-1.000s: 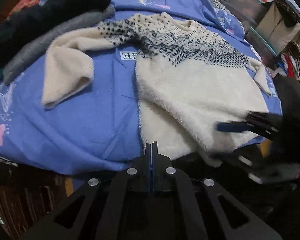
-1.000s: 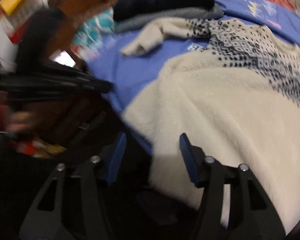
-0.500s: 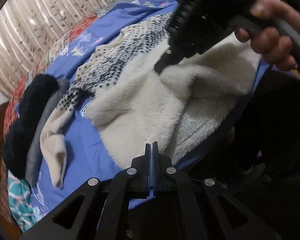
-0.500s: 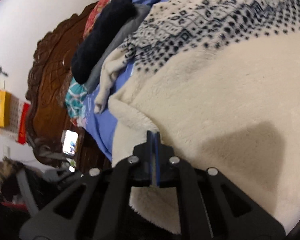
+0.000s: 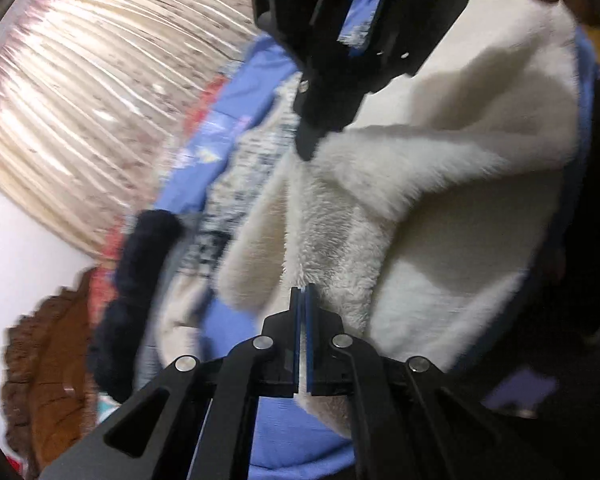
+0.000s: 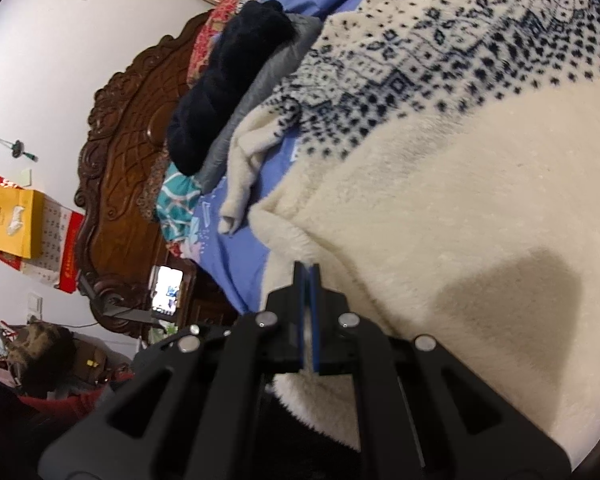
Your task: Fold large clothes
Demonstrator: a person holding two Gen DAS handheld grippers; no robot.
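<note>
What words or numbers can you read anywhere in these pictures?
None can be read.
Red wall calendar: rows of print, too small to read.
Yellow paper bag: a pale mark, not legible.
Patch on the blue bedsheet: mostly hidden by the cream sweater.
Lit phone screen: picture only, blurred.

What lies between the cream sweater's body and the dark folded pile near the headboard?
In the right wrist view, the cream sweater sleeve on bare blue sheet, beside the dark folded pile.

A yellow bag (image 6: 14,222) hangs on the wall beside the carved wooden headboard (image 6: 128,136).
</note>
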